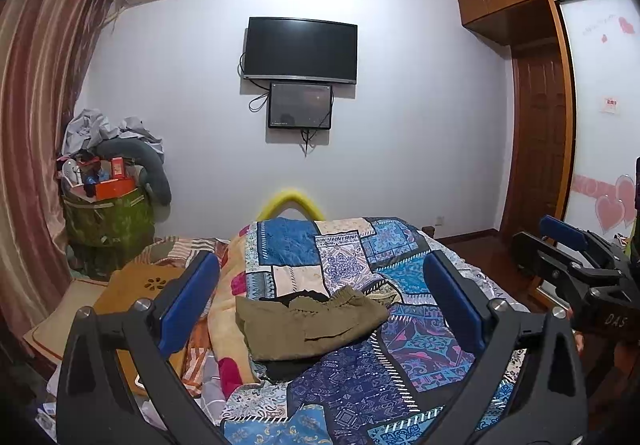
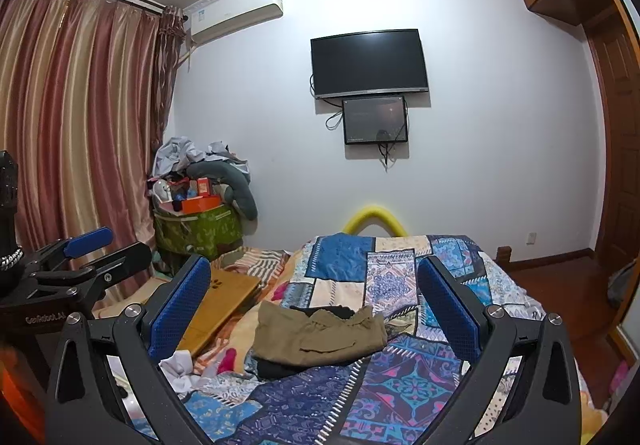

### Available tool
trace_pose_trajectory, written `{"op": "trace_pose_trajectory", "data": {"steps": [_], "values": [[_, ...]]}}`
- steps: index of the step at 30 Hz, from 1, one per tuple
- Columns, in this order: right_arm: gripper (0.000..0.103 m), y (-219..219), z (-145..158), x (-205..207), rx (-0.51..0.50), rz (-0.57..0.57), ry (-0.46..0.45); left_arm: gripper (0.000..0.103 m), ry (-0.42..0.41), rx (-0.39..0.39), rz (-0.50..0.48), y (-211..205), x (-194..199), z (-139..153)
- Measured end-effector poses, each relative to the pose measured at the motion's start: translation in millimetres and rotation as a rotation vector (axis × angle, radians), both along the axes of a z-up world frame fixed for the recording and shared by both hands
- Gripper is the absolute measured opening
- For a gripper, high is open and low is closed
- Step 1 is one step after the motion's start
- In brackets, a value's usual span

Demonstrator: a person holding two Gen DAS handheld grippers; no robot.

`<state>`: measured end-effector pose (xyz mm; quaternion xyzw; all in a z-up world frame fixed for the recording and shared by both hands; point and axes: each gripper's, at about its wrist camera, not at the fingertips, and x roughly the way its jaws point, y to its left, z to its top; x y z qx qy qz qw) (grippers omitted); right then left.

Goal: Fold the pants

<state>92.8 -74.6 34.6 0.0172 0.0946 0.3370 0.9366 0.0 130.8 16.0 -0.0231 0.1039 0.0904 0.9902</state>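
**Folded pants lie on patchwork quilt as both grippers are held apart above the bed**

A pair of olive pants [image 1: 310,327] is seen folded into a compact bundle at lower centre of the left wrist view, resting on a blue patchwork quilt [image 1: 360,377], with a dark garment [image 1: 288,367] showing beneath its near edge. The left gripper [image 1: 320,301] is held with its blue-padded fingers spread wide, nothing between them; the pants are framed in the gap but are not touched. The right gripper [image 2: 314,309] is likewise splayed and unloaded, and it is also caught at the right edge of the left wrist view. In the right wrist view the pants [image 2: 320,337] sit at lower centre. A wooden lap desk [image 2: 222,305] is seen at lower left, a television [image 2: 370,63] on the wall at upper centre, striped curtains [image 2: 76,117] filling the left side.
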Motion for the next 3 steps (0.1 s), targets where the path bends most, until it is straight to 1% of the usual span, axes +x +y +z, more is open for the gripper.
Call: {"op": "trace_pose_trajectory", "data": {"steps": [3], "values": [[0.103, 0.0, -0.9, 1.5, -0.001, -0.002, 0.005, 0.103, 0.004, -0.007, 0.000, 0.9, 1.5, -1.3]]}}
